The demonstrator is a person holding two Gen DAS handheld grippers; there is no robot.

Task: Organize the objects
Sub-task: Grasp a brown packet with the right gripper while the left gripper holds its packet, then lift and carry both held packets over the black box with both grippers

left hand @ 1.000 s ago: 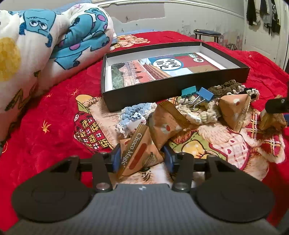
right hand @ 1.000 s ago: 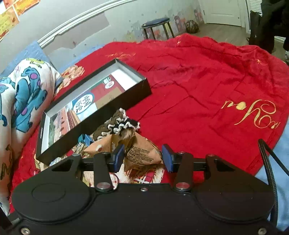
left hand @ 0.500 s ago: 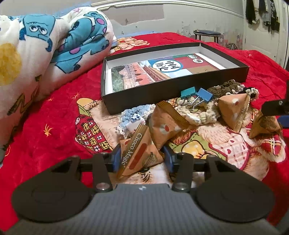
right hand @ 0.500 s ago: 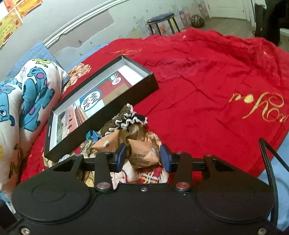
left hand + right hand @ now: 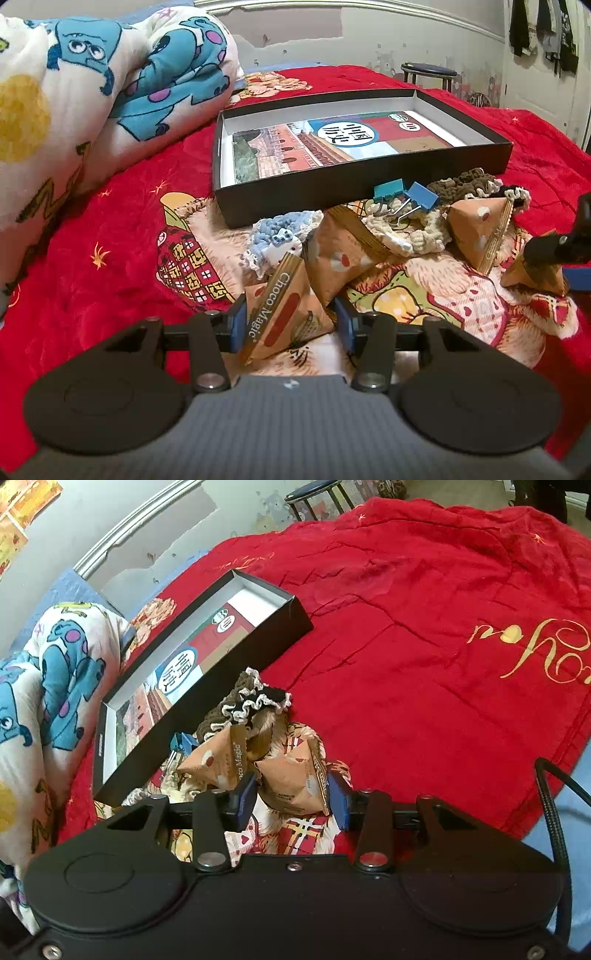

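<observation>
Several tan triangular "Choco Magic" packets lie in a heap on a cartoon-print cloth in front of an open black box [image 5: 369, 199]. My left gripper [image 5: 290, 325] is shut on the nearest packet [image 5: 288, 314], which still rests on the cloth. My right gripper [image 5: 291, 801] is shut on another packet [image 5: 291, 779]; that packet [image 5: 532, 275] also shows at the right edge of the left wrist view. Two more packets [image 5: 340, 258] [image 5: 476, 225] lie between them. Blue binder clips [image 5: 406, 195] and crochet pieces in blue [image 5: 273, 236] and brown [image 5: 243, 701] lie beside them.
The box [image 5: 236, 686] has a colourful book [image 5: 332, 147] flat inside. A rolled monster-print blanket [image 5: 92, 92] lies to the left. Red bedspread [image 5: 424, 646] stretches off to the right. A stool [image 5: 428, 70] stands behind the bed. A black cable [image 5: 554, 812] hangs by my right gripper.
My right gripper's pads drew in onto its packet and the gripper rolled a little; in the left wrist view that packet shifted slightly down and left. The left gripper kept still.
</observation>
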